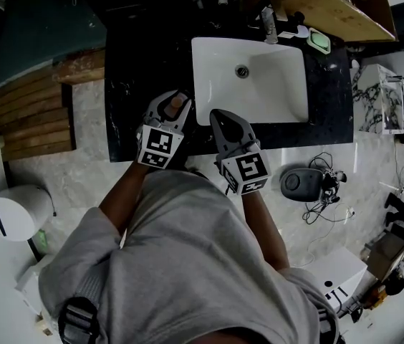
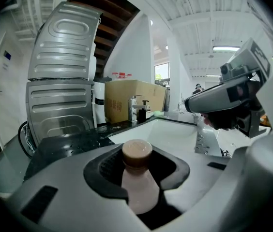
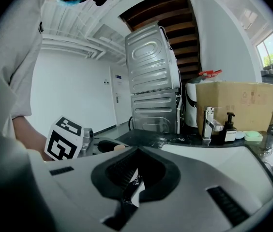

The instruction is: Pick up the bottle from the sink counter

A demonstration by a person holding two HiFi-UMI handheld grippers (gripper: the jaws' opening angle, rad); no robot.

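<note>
A small pale pink bottle [image 2: 139,187] with a brown cap [image 2: 137,152] stands upright between the jaws of my left gripper [image 2: 137,170], whose dark pads press on its neck and shoulders. In the head view the left gripper [image 1: 174,104] is over the black counter [image 1: 134,70], just left of the white sink [image 1: 288,92], with the bottle's cap [image 1: 175,104] showing between its fingers. My right gripper [image 1: 220,118] hovers at the sink's front edge, close beside the left one. Its jaws [image 3: 135,175] meet with nothing held.
A faucet [image 1: 268,18], a dark pump bottle [image 3: 229,127] and a green soap dish [image 1: 320,41] line the back of the counter. Stacked grey machines [image 2: 59,86] and a cardboard box [image 2: 134,98] stand behind it. A black device with cables [image 1: 302,183] lies on the floor.
</note>
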